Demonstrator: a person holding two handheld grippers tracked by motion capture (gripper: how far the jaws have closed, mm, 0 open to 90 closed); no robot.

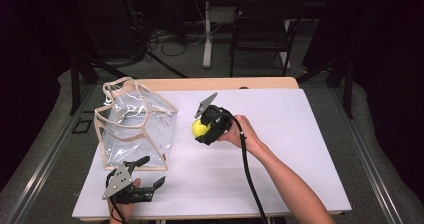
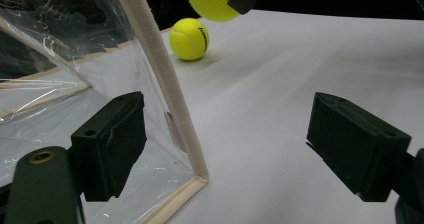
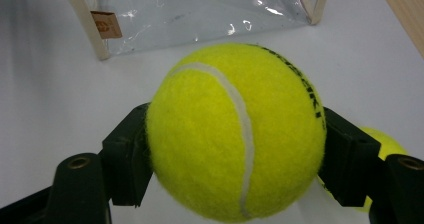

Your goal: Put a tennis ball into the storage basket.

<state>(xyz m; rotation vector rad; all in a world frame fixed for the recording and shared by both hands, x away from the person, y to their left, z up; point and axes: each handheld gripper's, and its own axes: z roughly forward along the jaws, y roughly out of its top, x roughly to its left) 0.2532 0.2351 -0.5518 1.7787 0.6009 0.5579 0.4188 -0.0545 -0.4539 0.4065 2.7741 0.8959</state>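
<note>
My right gripper [image 1: 202, 130] is shut on a yellow tennis ball [image 1: 199, 128], holding it a little above the white table sheet, just right of a clear plastic bag [image 1: 135, 121] with beige trim. In the right gripper view the ball [image 3: 235, 131] sits pressed between both black pads, with the bag [image 3: 200, 14] ahead. A second tennis ball [image 2: 189, 39] lies on the sheet beside the bag; its edge [image 3: 385, 144] peeks out behind my right jaw. My left gripper [image 1: 151, 170] stands open at the bag's near corner, the beige corner seam [image 2: 170, 99] between its jaws, untouched.
The white sheet [image 1: 290, 144] covers a wooden table whose far edge [image 1: 225, 83] shows behind it. A folding chair [image 1: 262, 29] and a table leg stand on the floor beyond. The bag's mouth faces up and stands open.
</note>
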